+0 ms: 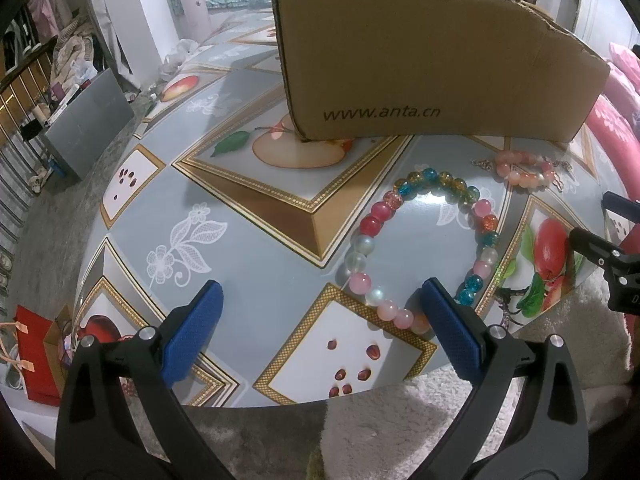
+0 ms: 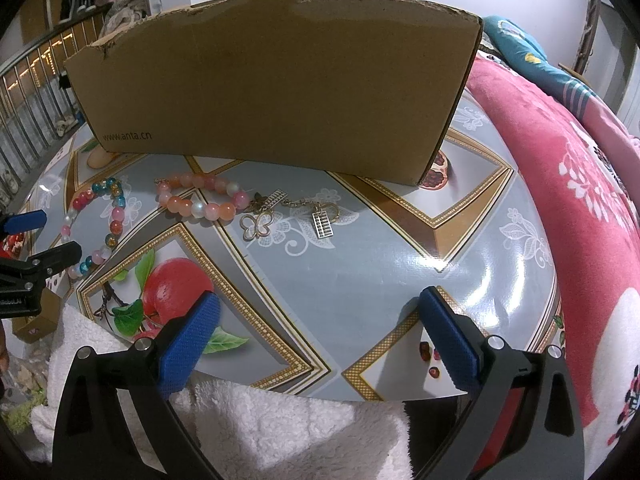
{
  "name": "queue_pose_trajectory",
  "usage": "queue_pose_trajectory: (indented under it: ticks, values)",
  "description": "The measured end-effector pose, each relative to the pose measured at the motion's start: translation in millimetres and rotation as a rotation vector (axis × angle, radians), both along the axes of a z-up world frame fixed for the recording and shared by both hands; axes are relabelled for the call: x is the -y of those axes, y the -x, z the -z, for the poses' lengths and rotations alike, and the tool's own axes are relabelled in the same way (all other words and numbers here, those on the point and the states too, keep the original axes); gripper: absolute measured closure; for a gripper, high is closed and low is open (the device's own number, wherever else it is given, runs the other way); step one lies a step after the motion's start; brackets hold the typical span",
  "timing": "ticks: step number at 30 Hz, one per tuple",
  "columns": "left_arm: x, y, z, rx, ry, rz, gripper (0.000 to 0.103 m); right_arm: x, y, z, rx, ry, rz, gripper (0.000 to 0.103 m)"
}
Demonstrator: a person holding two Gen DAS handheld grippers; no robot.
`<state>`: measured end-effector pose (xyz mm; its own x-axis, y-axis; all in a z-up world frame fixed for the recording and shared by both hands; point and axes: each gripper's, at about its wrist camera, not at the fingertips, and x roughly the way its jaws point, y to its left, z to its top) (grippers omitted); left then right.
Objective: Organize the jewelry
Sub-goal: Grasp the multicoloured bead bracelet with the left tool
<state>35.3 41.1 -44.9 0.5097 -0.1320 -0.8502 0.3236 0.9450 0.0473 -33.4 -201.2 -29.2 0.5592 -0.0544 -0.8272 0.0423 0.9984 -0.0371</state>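
Blue-padded fingers of the left hand-held gripper [image 1: 322, 300] spread wide, empty, just before a multicoloured bead bracelet [image 1: 424, 240] on the tabletop [image 1: 248, 240]. Nearer the cardboard box [image 2: 276, 80] lie a pink bead bracelet [image 2: 200, 200] and metal charms [image 2: 292, 216]. Right hand-held gripper [image 2: 320, 312] gapes empty too.

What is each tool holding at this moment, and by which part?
Nothing is held. The left tool and the right tool are both open and empty. The multicolour bead bracelet, pink bead bracelet and charm chain lie on the table.
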Motion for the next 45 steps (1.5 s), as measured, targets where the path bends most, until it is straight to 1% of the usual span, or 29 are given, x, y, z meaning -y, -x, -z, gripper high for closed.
queue_pose_trajectory:
  ticks: [17,26,30,31,33,35,37,38,40,41,42,43,45]
  values:
    - [2.2,-5.1,1.8,-0.036,-0.011,-0.002,0.007,-1.2,-1.3,0.2,-0.001,0.006,0.003,0.006]
    - [2.4,-5.7,1.9,-0.034,-0.007,-0.002,0.007,0.5,1.1,0.7,0.007,0.003,-0.002,0.006]
    - [1.7,-4.9,1.0,-0.023,-0.004,0.004,0.007,1.6,2.0,-4.3,0.0,-0.025,-0.027,0.006]
    - [0.6,-4.2,0.2,-0.016,0.002,0.008,0.007,2.0,3.2,-7.6,0.013,-0.03,-0.028,0.006]
    - [-1.3,-3.2,-1.9,-0.003,0.016,0.006,0.007,1.7,7.9,-18.8,0.067,-0.046,-0.048,0.006]
    - [-4.3,-1.9,-4.7,0.017,0.035,-0.003,0.007,-0.7,11.0,-29.3,0.115,-0.09,-0.092,0.006]
    - [-7.9,0.5,-8.8,0.042,0.064,-0.005,0.007,-6.0,11.8,-39.2,0.153,-0.156,-0.157,0.01]
    - [-9.7,1.9,-11.5,0.055,0.086,0.0,0.008,-8.6,11.1,-42.3,0.161,-0.192,-0.188,0.013]
    - [-12.4,5.0,-17.7,0.089,0.124,0.017,0.008,-14.5,3.9,-44.0,0.148,-0.284,-0.245,0.019]
    - [-13.3,5.9,-20.2,0.103,0.136,0.025,0.009,-16.4,0.4,-42.9,0.135,-0.313,-0.258,0.026]
    - [-13.3,6.9,-22.1,0.115,0.145,0.033,0.011,-18.8,-5.9,-39.8,0.111,-0.354,-0.269,0.032]
    - [-12.7,7.0,-24.0,0.124,0.153,0.046,0.019,-20.5,-11.5,-36.3,0.09,-0.38,-0.273,0.036]
    - [-11.7,5.0,-24.3,0.126,0.152,0.058,0.027,-23.4,-24.7,-27.7,0.042,-0.426,-0.282,0.051]
